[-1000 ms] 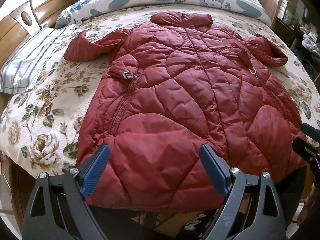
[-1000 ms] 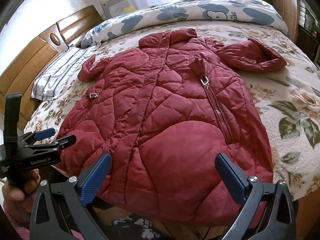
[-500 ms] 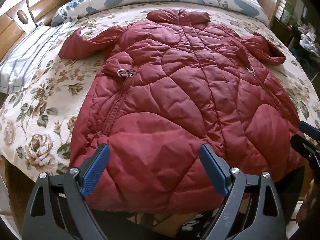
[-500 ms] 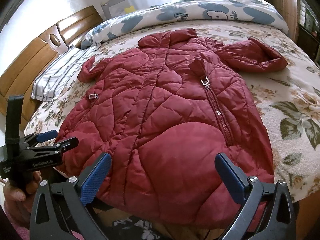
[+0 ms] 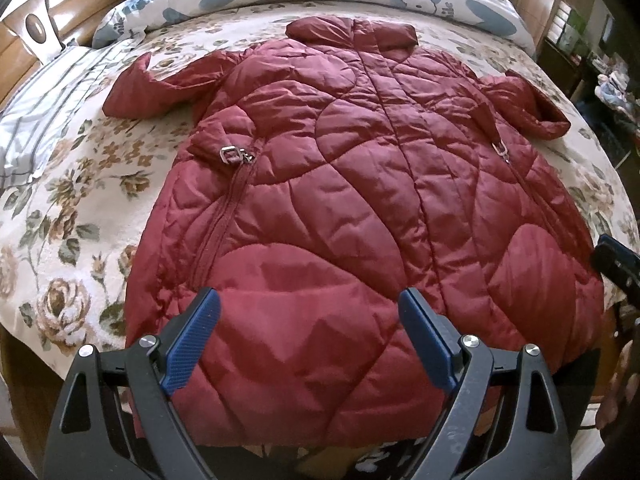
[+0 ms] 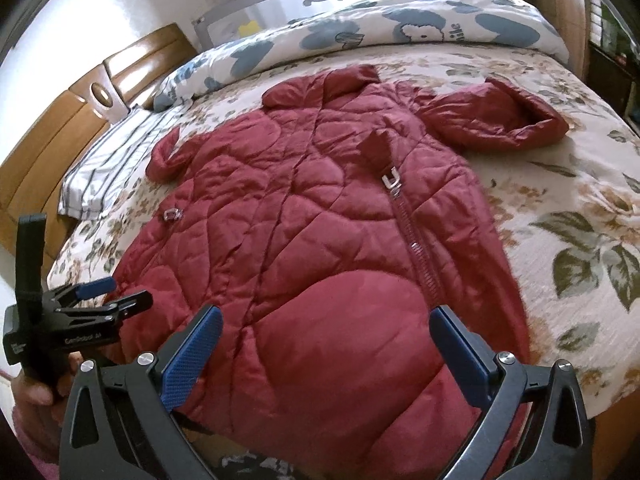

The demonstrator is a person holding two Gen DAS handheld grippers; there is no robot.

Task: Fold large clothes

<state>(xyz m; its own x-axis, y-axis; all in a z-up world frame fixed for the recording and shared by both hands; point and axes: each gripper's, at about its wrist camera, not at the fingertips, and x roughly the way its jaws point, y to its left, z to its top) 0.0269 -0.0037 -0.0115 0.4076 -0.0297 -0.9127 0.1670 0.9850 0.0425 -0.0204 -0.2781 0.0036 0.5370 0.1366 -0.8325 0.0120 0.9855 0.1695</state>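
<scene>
A large dark red quilted jacket (image 5: 360,200) lies spread flat on the bed, collar far, hem near and hanging a little over the bed's front edge; it also shows in the right wrist view (image 6: 320,240). Both sleeves are bent beside the body. My left gripper (image 5: 308,336) is open over the left part of the hem, holding nothing. My right gripper (image 6: 328,348) is open over the right part of the hem, holding nothing. The left gripper also shows at the left of the right wrist view (image 6: 104,296).
The bed has a floral cover (image 5: 60,208). A blue-patterned duvet (image 6: 400,28) lies rolled along the far side. A striped pillow (image 6: 108,168) and wooden headboard (image 6: 60,132) are at the left. Dark furniture (image 5: 592,64) stands at the right.
Both grippers have moved slightly forward over the jacket's hem. The jacket has not moved. Both grippers stay open.
</scene>
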